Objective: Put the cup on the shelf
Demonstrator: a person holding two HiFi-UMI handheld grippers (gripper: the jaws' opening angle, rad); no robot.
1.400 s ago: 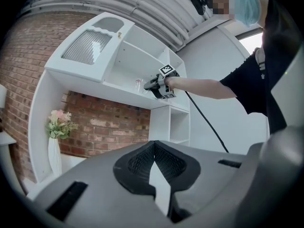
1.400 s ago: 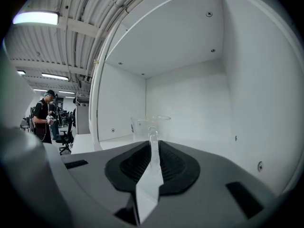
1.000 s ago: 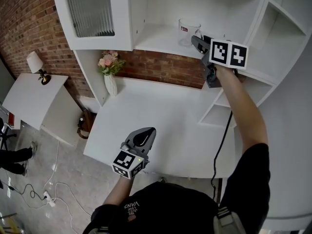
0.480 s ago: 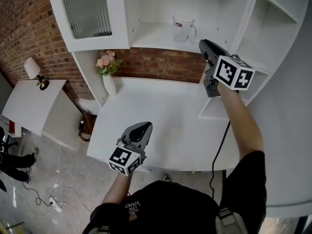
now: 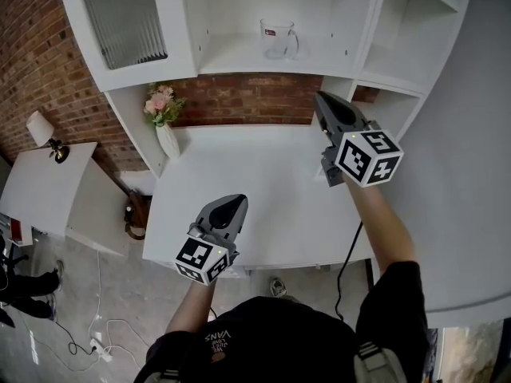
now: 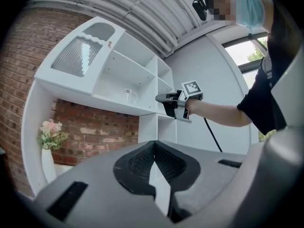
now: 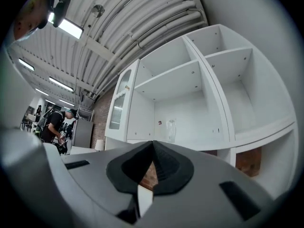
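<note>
While one clear cup (image 5: 278, 38) stands upright on the white shelf (image 5: 231, 58), well ahead of and above the right claw (image 5: 323, 100) and clear of it, the person's two claws hang over the white worktop (image 5: 255, 182), both empty. The right claw's jaws are pressed together on nothing and point toward the shelf unit. In the right gripper view the cup shows just above their closed tips. The left claw (image 5: 235, 204), jaws likewise together, hangs lower, near the worktop's near edge. One vase (image 5: 168, 140) of pink flowers stands ahead of the left claw and to its left, against the brick wall (image 5: 255, 98). Farther to that claw's left, one lamp (image 5: 41, 126) sits on one side table (image 5: 48, 182).
</note>
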